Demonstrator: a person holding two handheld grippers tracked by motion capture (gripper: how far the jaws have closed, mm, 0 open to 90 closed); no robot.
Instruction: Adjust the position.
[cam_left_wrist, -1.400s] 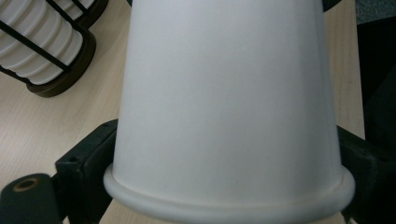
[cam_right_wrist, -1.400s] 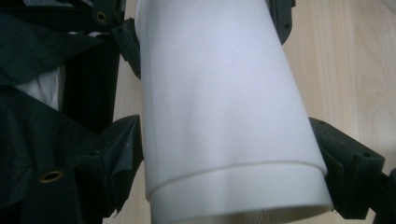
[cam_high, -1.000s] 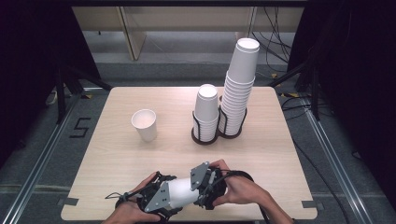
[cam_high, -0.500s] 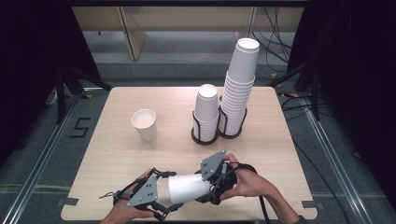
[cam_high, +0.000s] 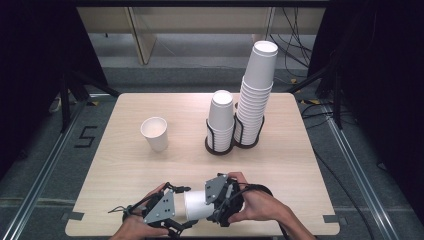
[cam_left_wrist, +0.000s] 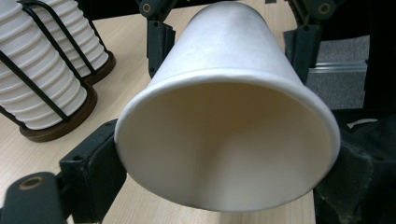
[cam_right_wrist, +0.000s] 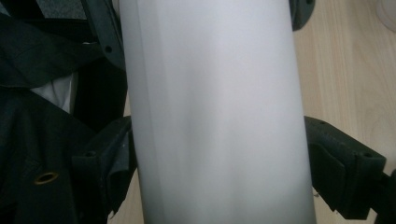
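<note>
low at near edge of desk (cam_high: 280, 165): white paper cup (cam_high: 196, 205) lying sideways, left hand-held gripper (cam_high: 175, 212) clamped at rim end, right hand-held gripper (cam_high: 216, 200) clamped around its base end.

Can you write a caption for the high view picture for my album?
Two grippers, left and right, hold a paper cup sideways between them, near the table's front edge.

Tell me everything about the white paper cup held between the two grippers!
The white paper cup is plain, tapered, with a rolled rim, and empty inside. It lies on its side above the near edge of the wooden table, clamped by the left gripper near its rim and the right gripper farther along.
</note>
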